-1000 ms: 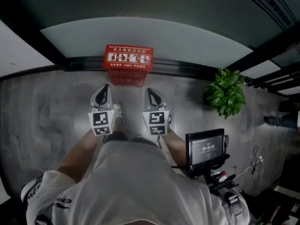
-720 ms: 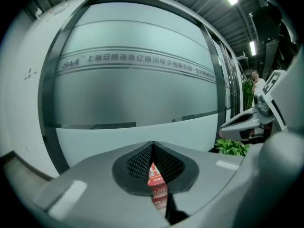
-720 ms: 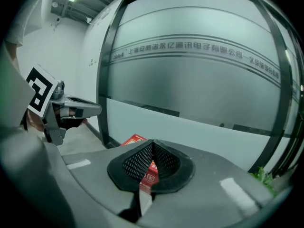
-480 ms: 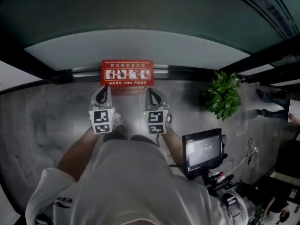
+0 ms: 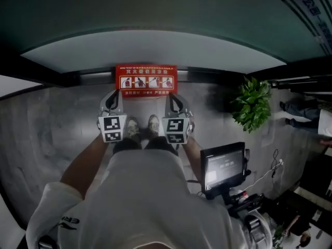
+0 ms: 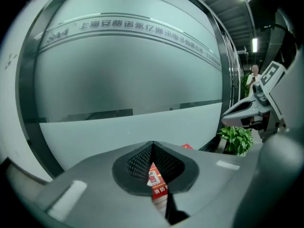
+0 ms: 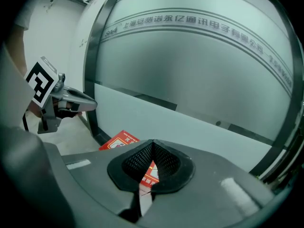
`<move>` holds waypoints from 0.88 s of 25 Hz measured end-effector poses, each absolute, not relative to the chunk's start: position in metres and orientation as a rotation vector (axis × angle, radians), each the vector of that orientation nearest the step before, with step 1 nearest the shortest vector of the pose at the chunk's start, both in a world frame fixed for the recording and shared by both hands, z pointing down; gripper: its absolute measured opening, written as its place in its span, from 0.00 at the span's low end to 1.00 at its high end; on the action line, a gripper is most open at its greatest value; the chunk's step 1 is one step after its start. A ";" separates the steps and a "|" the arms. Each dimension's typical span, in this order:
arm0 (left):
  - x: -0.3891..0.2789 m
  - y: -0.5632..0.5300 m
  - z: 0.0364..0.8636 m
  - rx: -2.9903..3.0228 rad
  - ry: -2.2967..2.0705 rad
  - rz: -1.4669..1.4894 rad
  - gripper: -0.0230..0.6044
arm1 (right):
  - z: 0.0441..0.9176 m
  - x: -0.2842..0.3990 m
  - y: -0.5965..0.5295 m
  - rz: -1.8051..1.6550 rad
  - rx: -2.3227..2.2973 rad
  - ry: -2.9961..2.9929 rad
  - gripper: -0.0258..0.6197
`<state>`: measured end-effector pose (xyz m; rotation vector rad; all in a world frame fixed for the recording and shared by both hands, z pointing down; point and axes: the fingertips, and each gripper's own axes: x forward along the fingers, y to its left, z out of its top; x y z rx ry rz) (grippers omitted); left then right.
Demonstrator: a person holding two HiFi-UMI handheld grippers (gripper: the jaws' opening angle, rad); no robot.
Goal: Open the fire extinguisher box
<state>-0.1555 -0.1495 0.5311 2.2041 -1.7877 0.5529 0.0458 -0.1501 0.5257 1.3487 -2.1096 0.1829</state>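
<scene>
The job is in its approach stage: the person stands right over the red box, which sits on the floor against the foot of the frosted glass wall, just beyond their shoes. Its lid looks down and untouched.

The left gripper and the right gripper hang side by side above the near edge of the box, not touching it. Each has its jaws pressed together with nothing pinched; through the small gap under the tips only the red lid shows.

Next, I'd say, one gripper has to spread and drop lower to find a lid edge or latch. None can be made out from here, so where to catch hold is a guess.

The box is a flat-topped rectangular case, glossy red, with a white band of picture instructions and print across the lid. The jaw pads are black with a fine mesh texture. The floor is mottled grey, like polished concrete. A leafy plant stands well off to the right.
</scene>
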 end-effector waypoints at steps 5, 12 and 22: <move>-0.159 -0.159 0.556 2.150 -1.806 0.634 0.04 | 0.552 0.056 -0.171 0.183 1.295 -2.099 0.06; -0.142 -0.173 0.599 2.146 -1.770 0.757 0.04 | 0.594 0.068 -0.190 0.166 1.211 -2.084 0.06; -0.100 -0.154 0.695 2.227 -1.558 1.047 0.04 | 0.690 0.050 -0.165 0.018 0.926 -2.054 0.06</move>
